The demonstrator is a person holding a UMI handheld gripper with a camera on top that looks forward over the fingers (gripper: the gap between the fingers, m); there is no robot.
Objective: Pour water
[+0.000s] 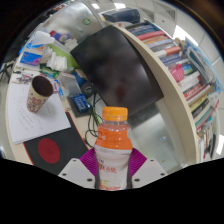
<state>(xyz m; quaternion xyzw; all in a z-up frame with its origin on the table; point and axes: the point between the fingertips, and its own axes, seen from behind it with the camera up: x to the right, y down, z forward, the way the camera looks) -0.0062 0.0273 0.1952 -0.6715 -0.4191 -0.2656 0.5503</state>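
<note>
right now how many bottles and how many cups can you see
1 bottle, orange-capped, between the gripper fingers, which appear to press on it. 1 cup, on papers on the desk beyond and to the left. Clutter farther back may hide more.

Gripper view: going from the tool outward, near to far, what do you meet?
Tool shut on the orange-capped bottle → paper cup → dark monitor → shelf of books.

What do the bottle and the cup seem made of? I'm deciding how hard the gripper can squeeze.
The bottle looks like thin clear plastic: orange liquid shows through, with an orange screw cap and a glossy printed label. It sits between the gripper fingers, apparently held. The cup, beyond them on the desk, looks like matte paper with a printed brown pattern.
</note>
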